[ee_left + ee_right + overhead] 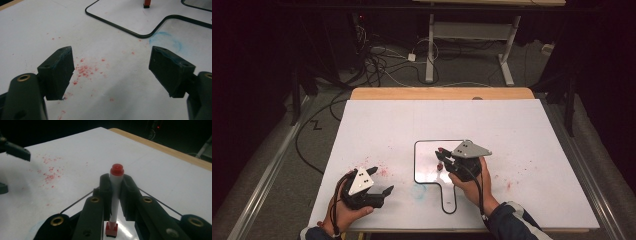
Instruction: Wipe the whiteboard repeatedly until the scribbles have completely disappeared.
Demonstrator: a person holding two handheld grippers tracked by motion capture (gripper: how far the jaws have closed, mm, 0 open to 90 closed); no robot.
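My right gripper [442, 159] is shut on a marker [116, 186] with a white barrel and a red cap. The marker stands upright between the jaws, its lower red end [147, 3] on or just above a small black-rimmed whiteboard [427, 172] at the middle of the white table sheet. I cannot tell whether it touches. The marker's cap [117, 169] points up past the fingertips. My left gripper [382, 180] is open at the front left of the sheet, with nothing between its fingers [58, 72]. It hovers over a patch of red specks [85, 70].
A blue smudge [167, 40] marks the sheet beside the whiteboard's handle [448, 200]. More red specks [507, 185] lie at the right. The table's wooden far edge [442, 93] borders a floor with cables [377, 65] and another table's legs [430, 50].
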